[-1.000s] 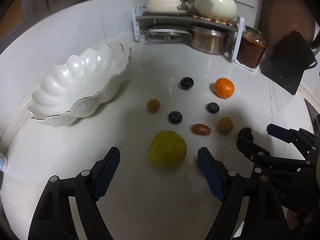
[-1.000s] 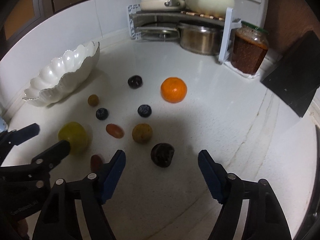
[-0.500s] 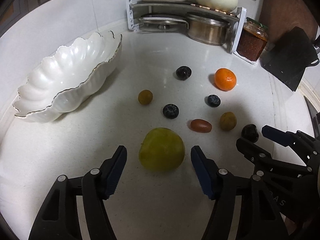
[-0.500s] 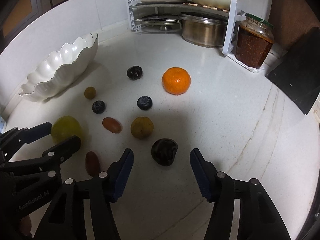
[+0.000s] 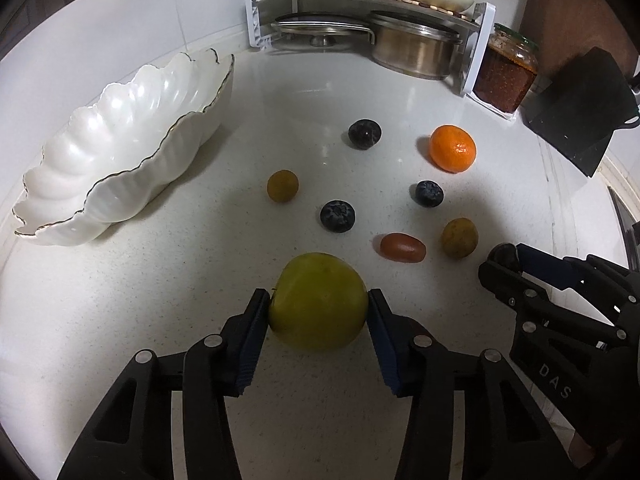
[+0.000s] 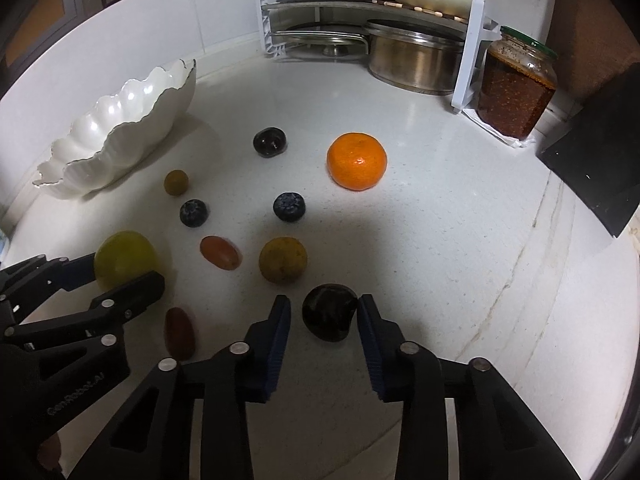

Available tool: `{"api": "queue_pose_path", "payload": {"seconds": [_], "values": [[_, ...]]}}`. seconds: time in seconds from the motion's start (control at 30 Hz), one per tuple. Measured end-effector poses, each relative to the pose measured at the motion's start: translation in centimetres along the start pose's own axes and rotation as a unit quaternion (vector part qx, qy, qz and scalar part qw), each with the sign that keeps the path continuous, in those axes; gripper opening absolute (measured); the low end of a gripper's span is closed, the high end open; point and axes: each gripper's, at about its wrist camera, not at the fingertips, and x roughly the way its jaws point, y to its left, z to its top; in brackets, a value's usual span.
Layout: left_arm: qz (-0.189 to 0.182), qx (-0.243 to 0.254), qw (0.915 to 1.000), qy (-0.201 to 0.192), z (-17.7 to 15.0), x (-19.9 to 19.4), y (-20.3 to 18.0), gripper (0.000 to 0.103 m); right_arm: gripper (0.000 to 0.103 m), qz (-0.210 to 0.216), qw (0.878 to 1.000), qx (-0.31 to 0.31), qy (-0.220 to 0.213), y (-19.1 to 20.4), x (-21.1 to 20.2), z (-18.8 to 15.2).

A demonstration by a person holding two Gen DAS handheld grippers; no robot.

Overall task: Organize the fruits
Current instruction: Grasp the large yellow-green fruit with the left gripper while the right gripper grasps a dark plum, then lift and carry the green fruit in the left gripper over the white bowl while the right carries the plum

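Both tools point steeply down at the white bench (image 5: 160, 312), side by side. The left tool (image 5: 319, 306) has its blue pads (image 5: 256, 332) against both sides of the green fruit (image 5: 318, 300), which sits on the bench; its jaws are closing, gripping the fruit. The right tool (image 6: 325, 314) straddles the dark fruit (image 6: 329, 317); its jaws are closing, the right pad looks to touch the fruit, and a thin gap shows at the left pad. In the left view this fruit is mostly hidden behind the right tool's fingers (image 5: 504, 276).

No hands show clearly; only black tool frames fill the lower edges. A dark red fruit (image 6: 180, 332) lies near the left tool's fingers, seen only in the right view.

The scalloped bowl (image 5: 120, 152) stands at far left, well apart from both tools. Between lie an orange (image 5: 453, 149), two blueberries (image 5: 337, 216), two small yellow fruits (image 5: 283, 186) and a red tomato (image 5: 402, 247).
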Motion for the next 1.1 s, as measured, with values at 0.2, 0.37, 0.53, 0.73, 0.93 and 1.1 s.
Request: {"api": "queue_pose_path", "payload": {"seconds": [0.2,0.37,0.53,0.73,0.93,1.1], "values": [[0.002,-0.004,1.0,0.001,0.1,0.1,0.0,0.048,0.029,0.007,1.0,0.004,0.002,-0.5,0.1,0.2],[0.0,-0.008,1.0,0.003,0.0,0.0,-0.1,0.048,0.029,0.009,1.0,0.001,0.0,-0.5,-0.1,0.2],[0.002,-0.013,0.9999,-0.003,-0.2,-0.8,-0.2,0.048,0.029,0.009,1.0,-0.005,-0.007,-0.4,-0.9,0.4],[0.007,-0.02,0.9996,-0.02,0.0,-2.6,-0.1,0.048,0.029,0.019,1.0,-0.013,-0.021,0.0,-2.5,0.7],[0.02,-0.034,0.9981,-0.048,0.6,-5.1,0.4,0.048,0.029,0.032,0.998,-0.028,-0.053,0.8,-4.6,1.8],[0.034,-0.047,0.9955,-0.075,0.9,-7.3,1.4,0.048,0.029,0.042,0.995,-0.042,-0.08,1.8,-6.3,2.9]]}}
